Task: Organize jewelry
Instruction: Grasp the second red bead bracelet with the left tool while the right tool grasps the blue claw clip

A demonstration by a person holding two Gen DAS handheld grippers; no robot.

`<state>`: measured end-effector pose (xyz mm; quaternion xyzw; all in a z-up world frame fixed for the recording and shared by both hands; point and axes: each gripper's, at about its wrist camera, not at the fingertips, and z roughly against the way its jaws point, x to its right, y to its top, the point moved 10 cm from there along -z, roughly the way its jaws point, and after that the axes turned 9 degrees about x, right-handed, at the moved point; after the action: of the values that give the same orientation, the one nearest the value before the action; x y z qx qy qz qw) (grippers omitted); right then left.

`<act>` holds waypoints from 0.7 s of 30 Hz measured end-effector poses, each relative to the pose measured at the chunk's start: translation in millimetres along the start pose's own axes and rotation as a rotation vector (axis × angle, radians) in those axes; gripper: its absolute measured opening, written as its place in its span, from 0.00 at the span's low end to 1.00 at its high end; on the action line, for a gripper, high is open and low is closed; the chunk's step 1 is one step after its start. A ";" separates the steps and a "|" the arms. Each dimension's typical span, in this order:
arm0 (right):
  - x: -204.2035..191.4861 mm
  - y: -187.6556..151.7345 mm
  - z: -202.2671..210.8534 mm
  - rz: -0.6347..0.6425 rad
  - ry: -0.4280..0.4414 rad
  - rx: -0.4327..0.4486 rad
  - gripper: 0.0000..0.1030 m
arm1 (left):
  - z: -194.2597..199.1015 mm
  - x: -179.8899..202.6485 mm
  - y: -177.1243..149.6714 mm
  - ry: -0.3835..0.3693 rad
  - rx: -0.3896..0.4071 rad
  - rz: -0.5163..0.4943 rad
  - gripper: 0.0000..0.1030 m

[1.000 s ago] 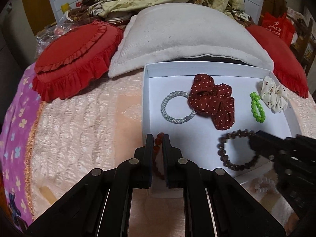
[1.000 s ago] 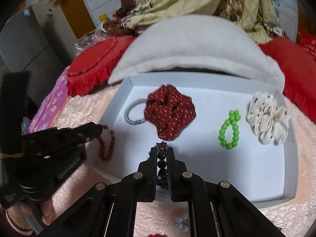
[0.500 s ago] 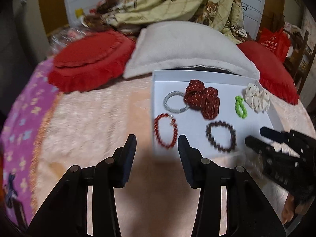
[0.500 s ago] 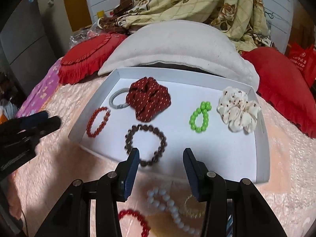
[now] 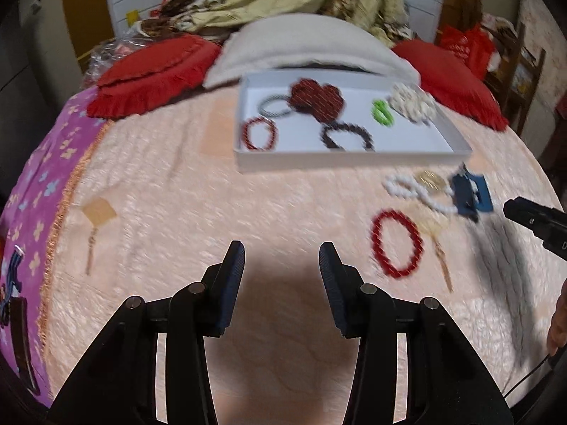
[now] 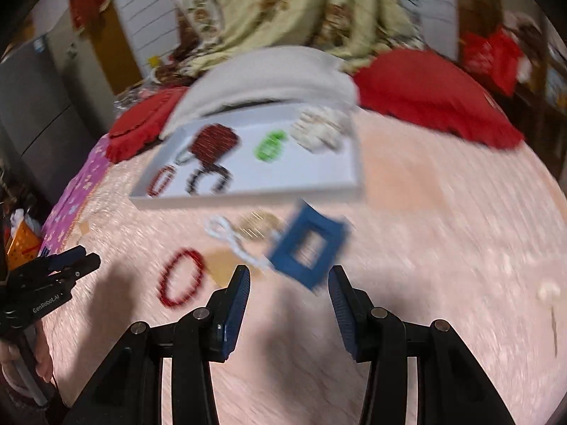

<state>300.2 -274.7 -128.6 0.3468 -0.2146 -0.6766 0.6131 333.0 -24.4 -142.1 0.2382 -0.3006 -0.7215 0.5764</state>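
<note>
Jewelry lies partly in the white tray (image 5: 354,161); a red bead bracelet (image 5: 397,244), white beads (image 5: 407,187) and what looks like a blue clip (image 5: 473,193) lie on the bedspread at its five o'clock. Left gripper (image 5: 281,262) and right gripper (image 6: 288,283) both hang open, empty.

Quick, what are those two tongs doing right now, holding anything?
Left tongs: open, holding nothing, just opened.
Right tongs: open, holding nothing, just opened.
</note>
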 end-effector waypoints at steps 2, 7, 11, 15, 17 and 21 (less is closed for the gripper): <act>15.9 -13.9 4.7 -0.044 -0.006 -0.013 0.43 | -4.1 13.3 -5.1 -0.027 -0.019 -0.007 0.42; 30.7 -28.0 11.3 -0.081 -0.009 -0.010 0.43 | -15.9 31.5 -7.8 -0.014 -0.037 -0.037 0.42; 30.5 -26.1 5.6 -0.096 0.007 0.004 0.43 | -32.4 41.5 -8.0 -0.021 -0.065 -0.031 0.42; 30.1 -8.8 -7.0 -0.121 0.011 0.025 0.44 | -49.0 49.1 -5.0 -0.060 -0.090 -0.008 0.42; 31.0 0.9 -17.3 -0.129 0.004 0.028 0.44 | -56.1 56.2 -2.2 -0.113 -0.102 -0.002 0.42; 34.4 13.3 -38.6 -0.152 -0.013 0.017 0.44 | -65.3 63.5 4.5 -0.157 -0.106 0.000 0.42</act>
<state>337.2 -305.2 -151.9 0.3628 -0.1973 -0.7215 0.5557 367.1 -97.4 -184.9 0.1501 -0.3065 -0.7528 0.5628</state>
